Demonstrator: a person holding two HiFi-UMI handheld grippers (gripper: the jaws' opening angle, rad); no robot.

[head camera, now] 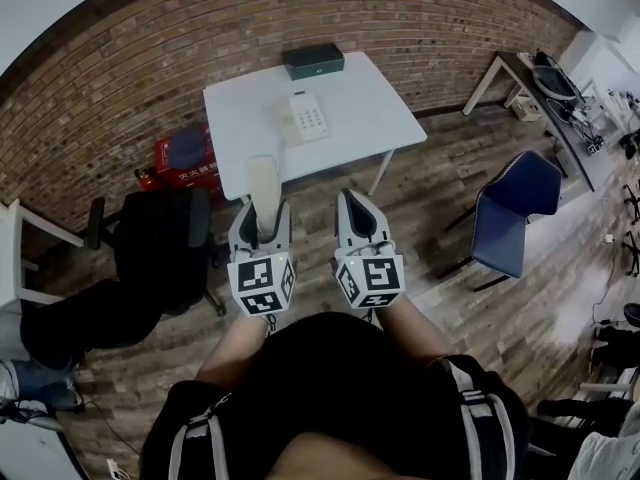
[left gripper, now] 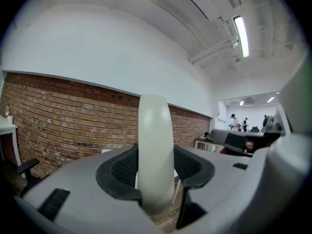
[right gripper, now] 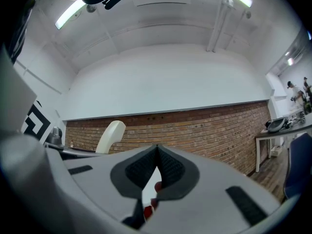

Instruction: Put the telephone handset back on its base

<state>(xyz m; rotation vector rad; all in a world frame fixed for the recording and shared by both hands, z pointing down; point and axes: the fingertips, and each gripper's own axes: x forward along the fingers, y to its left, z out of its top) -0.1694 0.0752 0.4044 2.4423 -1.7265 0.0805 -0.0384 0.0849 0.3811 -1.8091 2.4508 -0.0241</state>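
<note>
The cream telephone handset (head camera: 265,194) stands upright between the jaws of my left gripper (head camera: 262,218), which is shut on it. In the left gripper view the handset (left gripper: 155,152) rises straight up between the dark pads. The white telephone base (head camera: 303,118) with its keypad lies on the white table (head camera: 370,103), well ahead of both grippers. My right gripper (head camera: 358,215) is held beside the left one, shut, with nothing in it; its pads meet at the tips (right gripper: 157,152). The handset (right gripper: 110,136) also shows at the left of the right gripper view.
A dark green box (head camera: 313,60) sits at the table's far edge by the brick wall. A black office chair (head camera: 160,243) stands at the left, a red crate (head camera: 183,163) beside the table, a blue chair (head camera: 512,213) at the right. Another desk (head camera: 565,108) with equipment is far right.
</note>
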